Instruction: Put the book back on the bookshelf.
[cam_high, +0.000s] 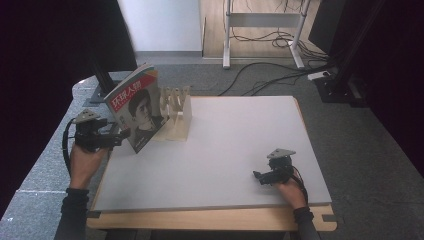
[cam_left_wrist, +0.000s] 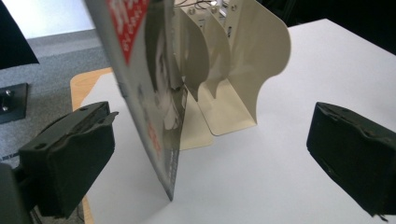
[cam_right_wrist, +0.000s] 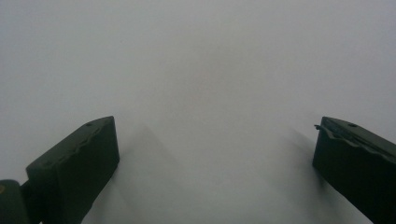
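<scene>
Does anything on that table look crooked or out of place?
The magazine stands tilted on its bottom edge against the cream rack, not slotted between its dividers. The left tool's open jaws straddle it.

A magazine stands on edge on the white worktop, leaning against a cream metal book rack, between the left gripper's wide-apart black fingers.
</scene>
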